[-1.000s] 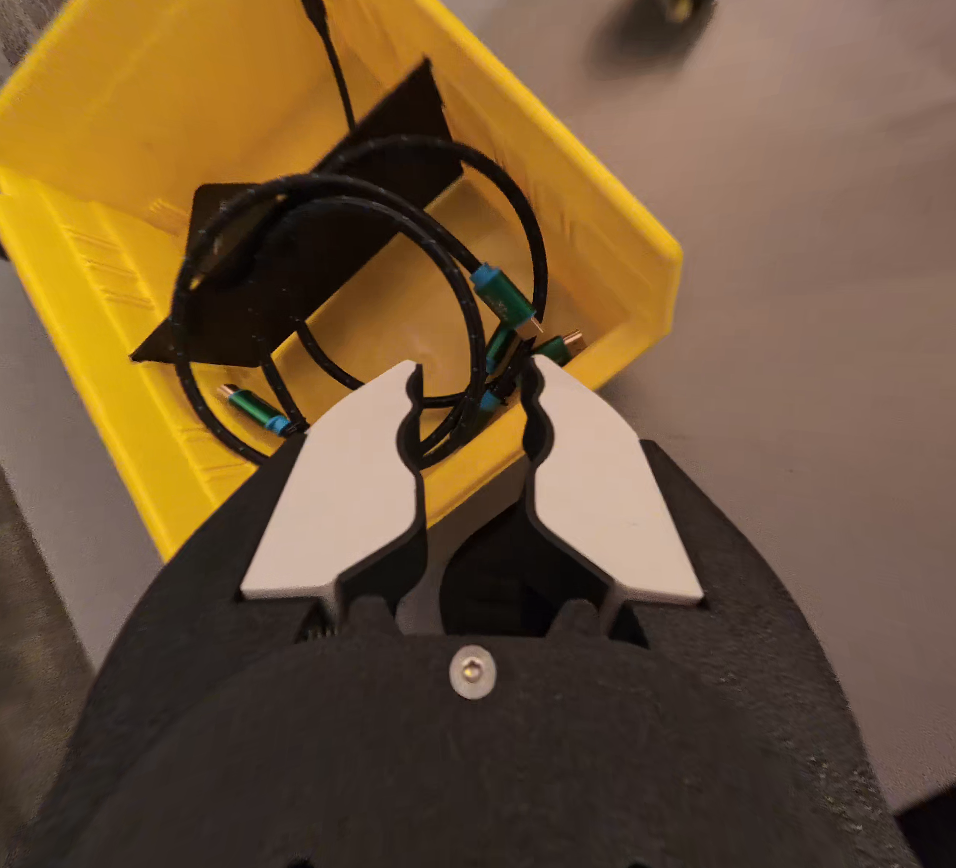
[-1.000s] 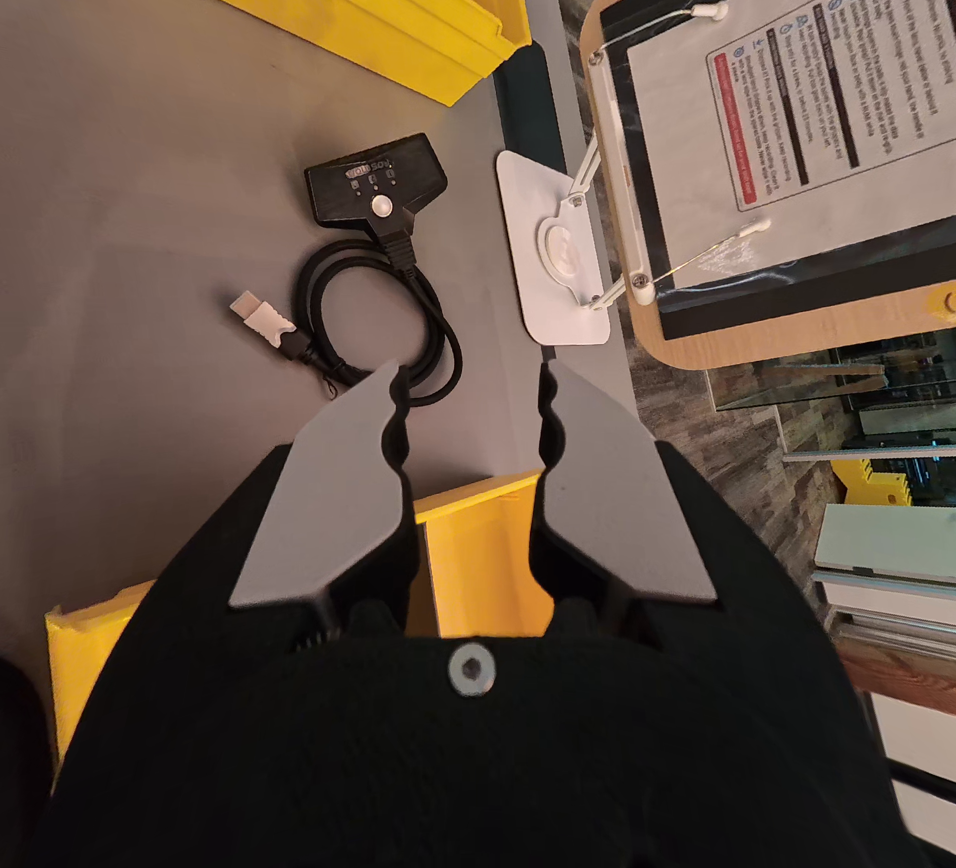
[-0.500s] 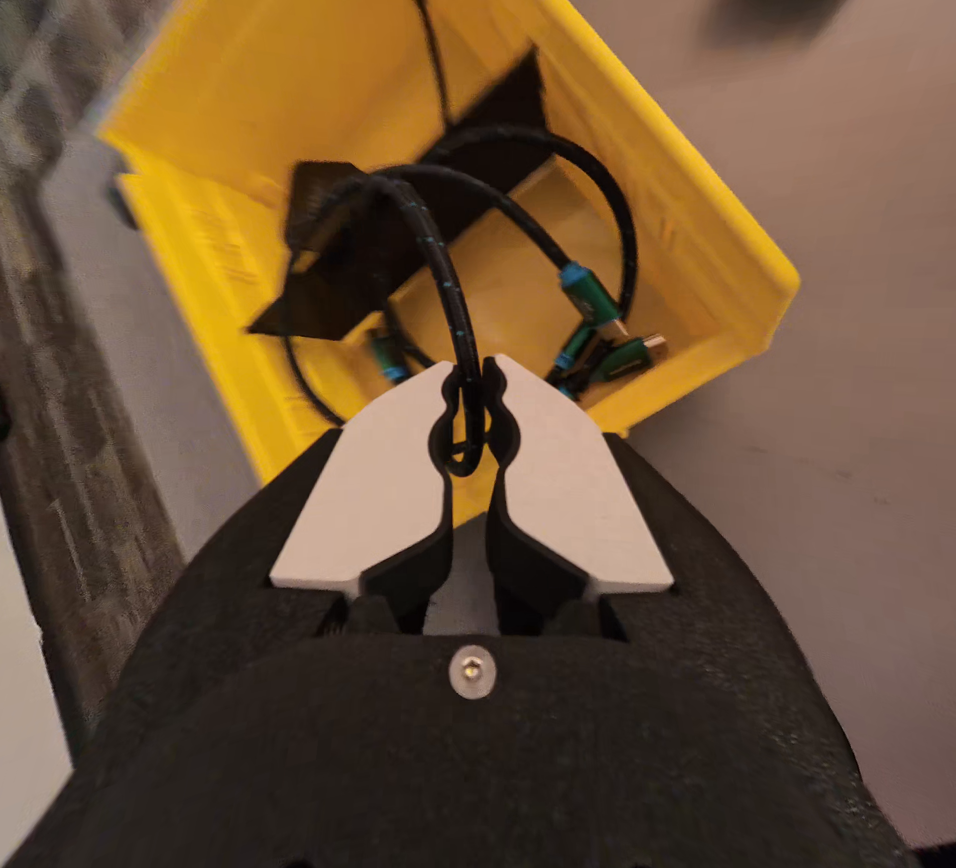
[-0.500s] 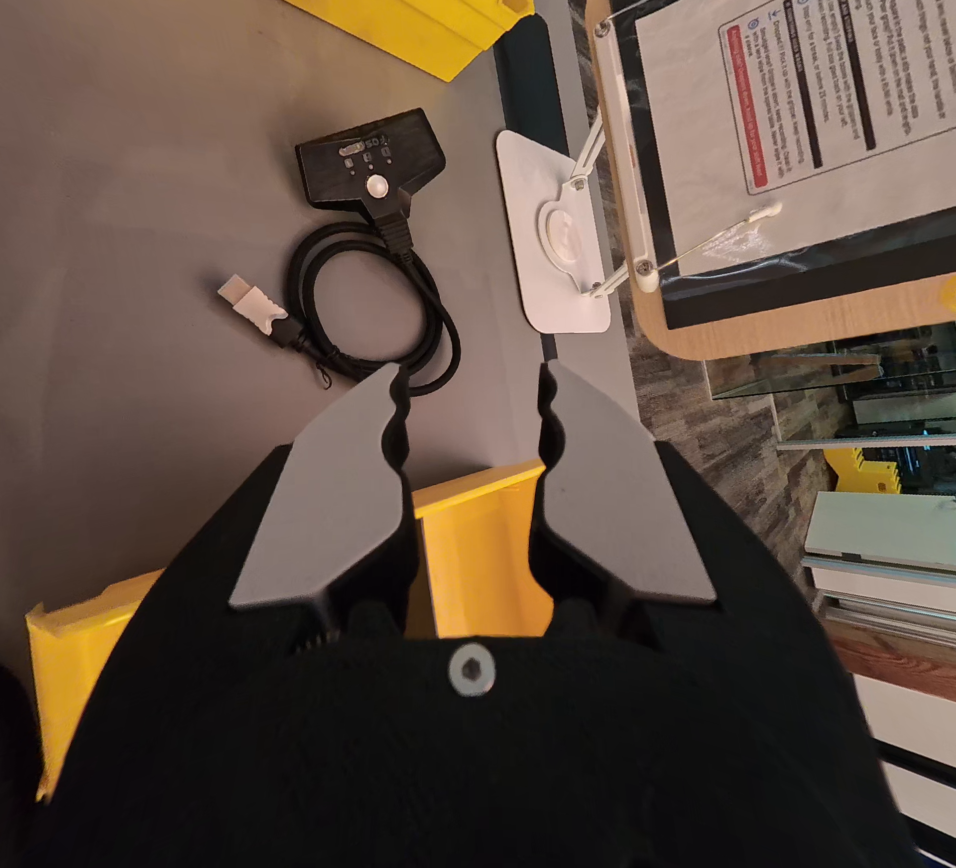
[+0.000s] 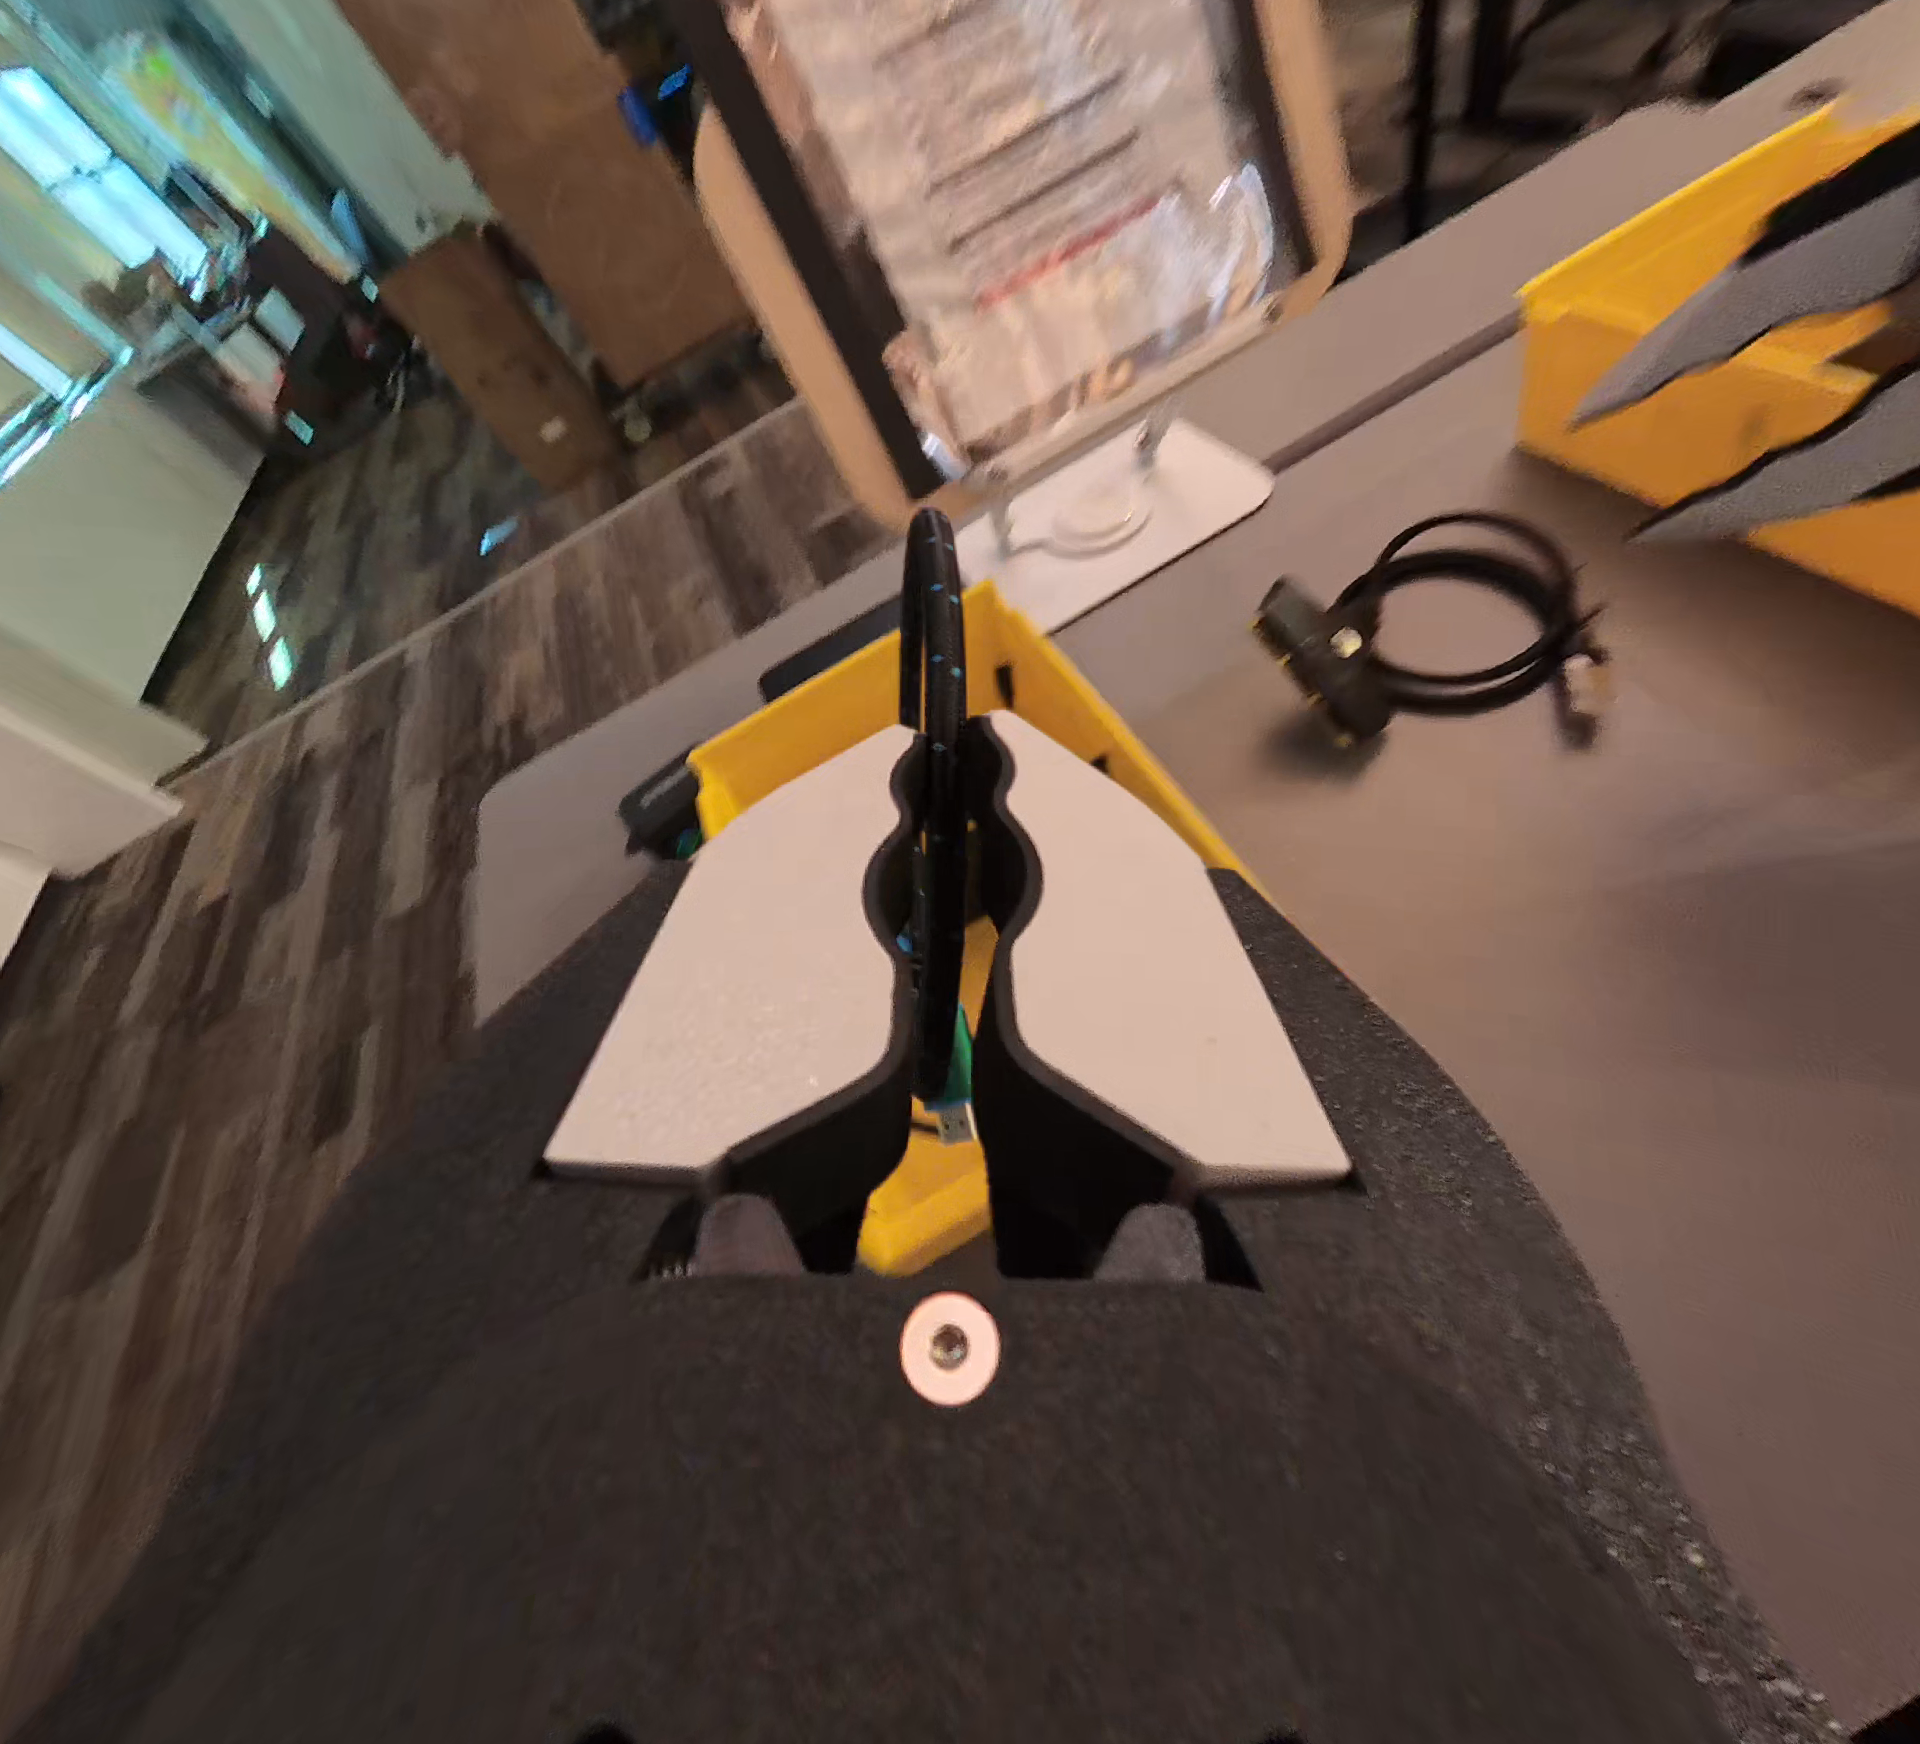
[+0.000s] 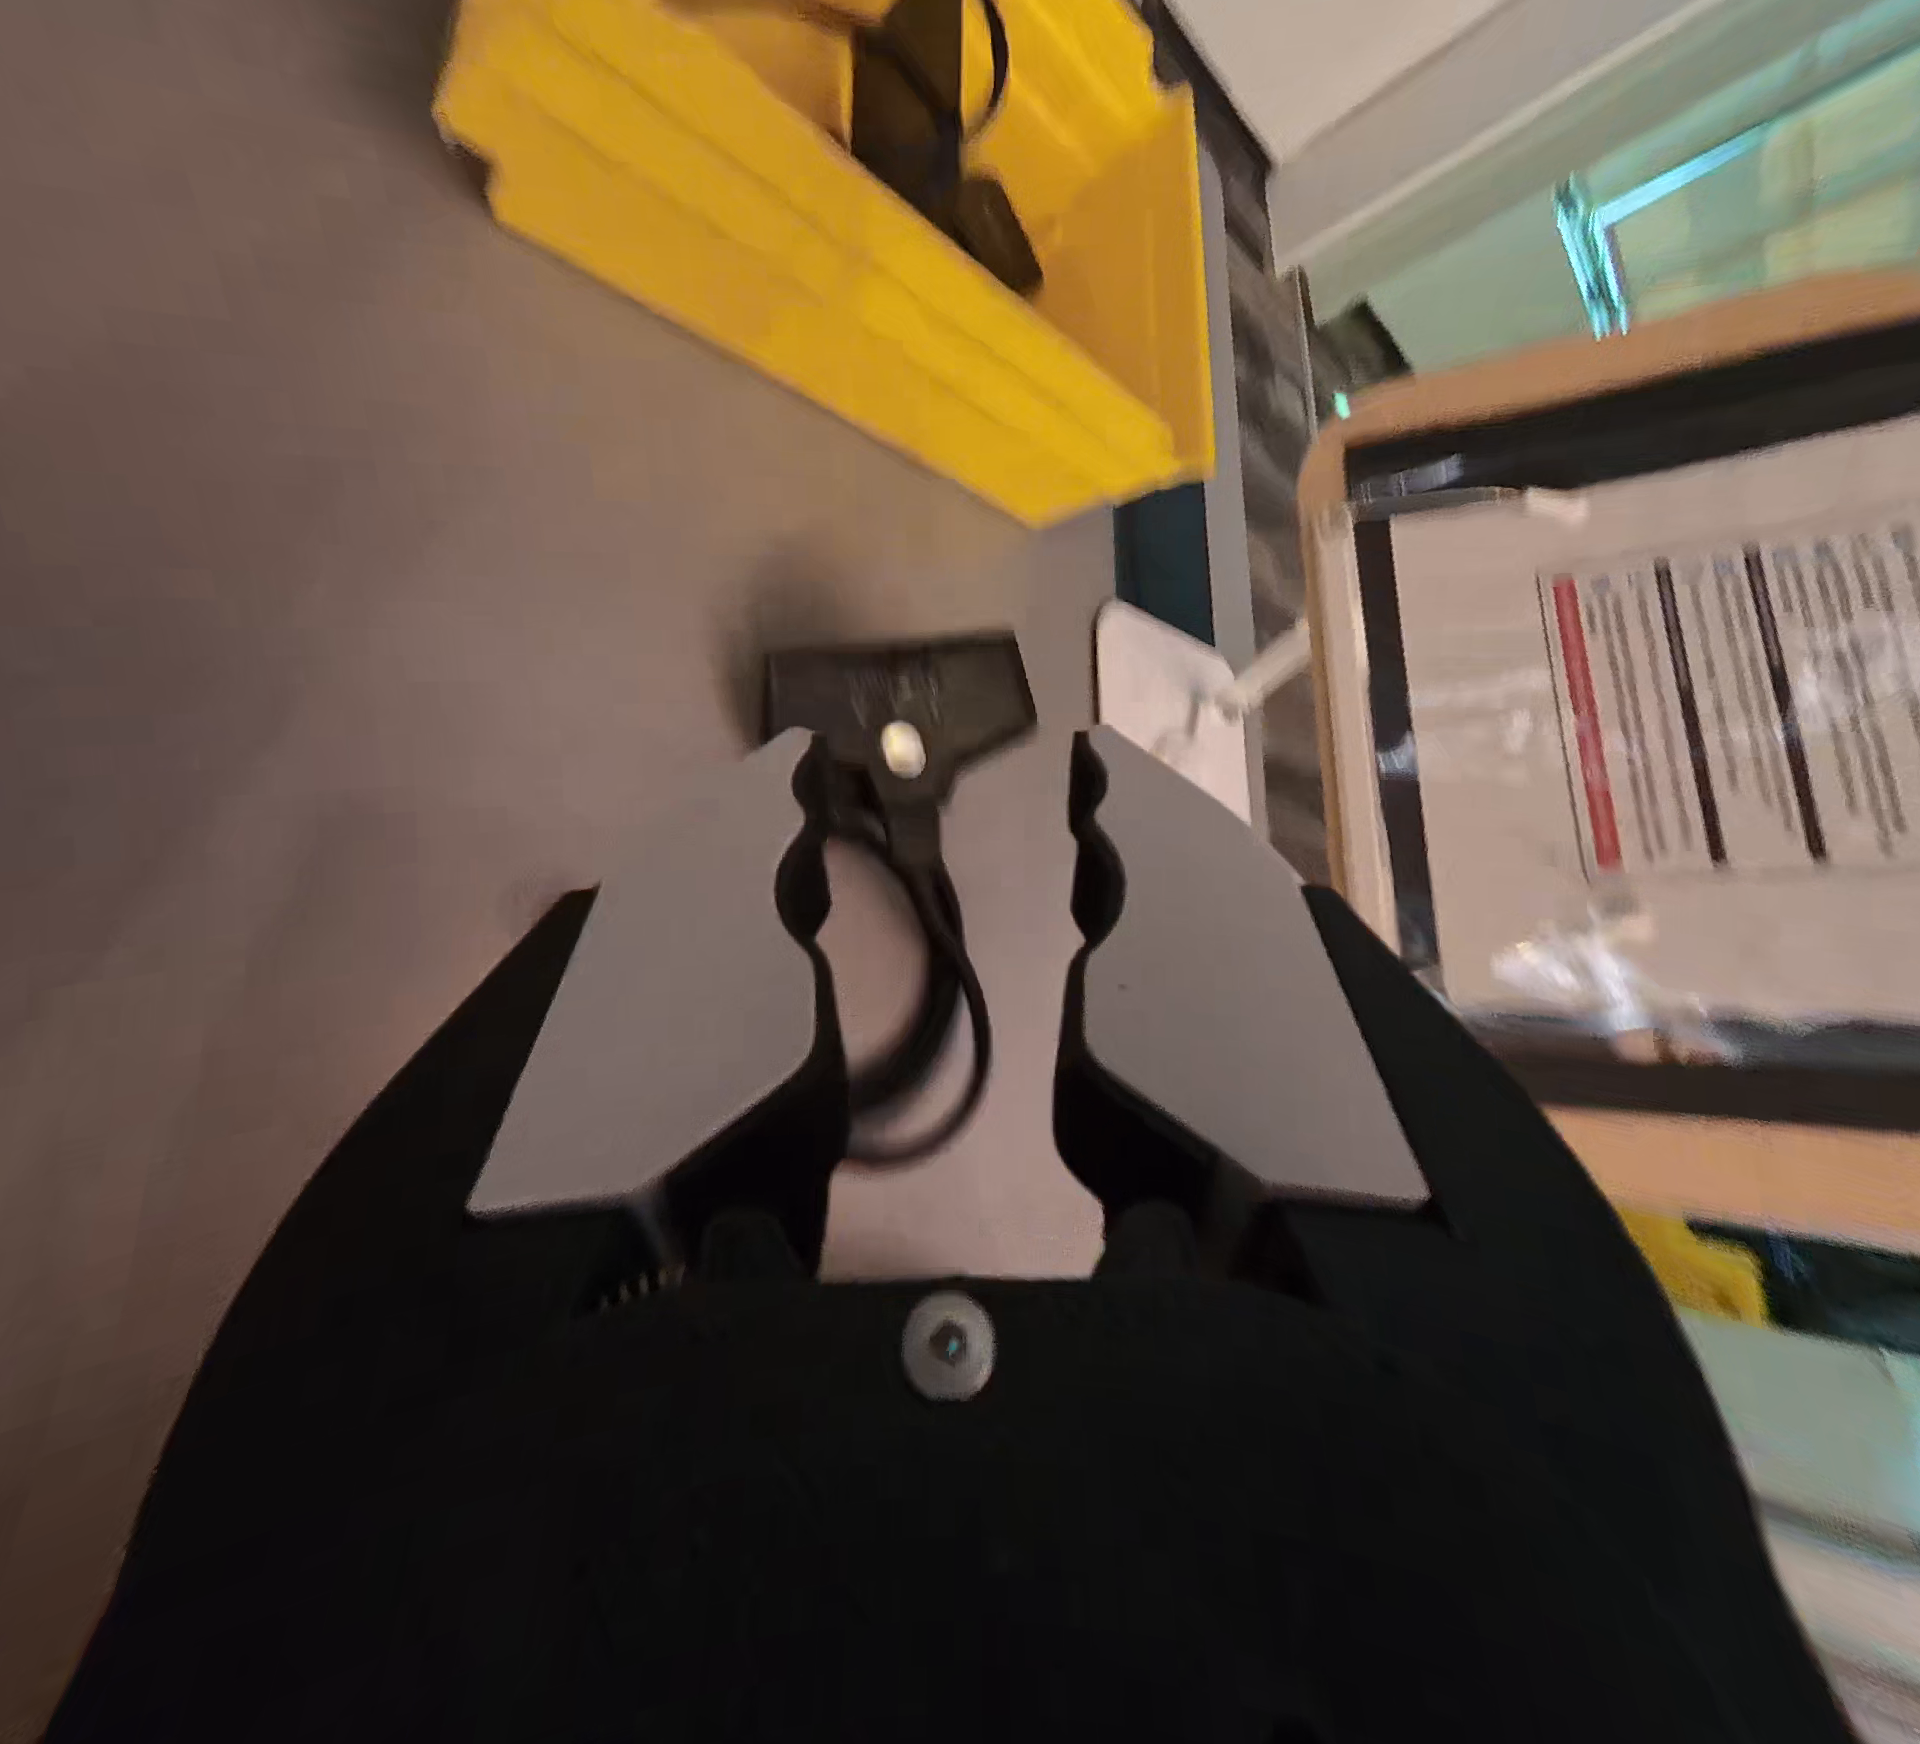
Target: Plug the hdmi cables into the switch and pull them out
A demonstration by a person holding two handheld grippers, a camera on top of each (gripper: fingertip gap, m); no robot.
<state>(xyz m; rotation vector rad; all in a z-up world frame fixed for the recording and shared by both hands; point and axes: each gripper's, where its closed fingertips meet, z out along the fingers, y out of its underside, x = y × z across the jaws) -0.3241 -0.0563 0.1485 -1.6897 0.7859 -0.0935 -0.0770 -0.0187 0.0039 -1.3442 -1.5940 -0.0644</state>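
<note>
Left tool point(image 5: 948, 738) pinches braided HDMI cable point(image 5: 928, 614), looped above its tips.

Grey bench point(image 6: 260, 551). Yellow bin point(image 6: 831, 323) near far edge, second yellow bin point(image 5: 1662, 375) at right. Wood-framed sign board point(image 6: 1621, 759) on white base plate point(image 5: 1174, 489), beside bench edge. Wood-look floor point(image 5: 208, 967).

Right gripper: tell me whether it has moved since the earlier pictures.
Yes. The right gripper has advanced toward the switch, which now sits at its open fingertips.
</note>
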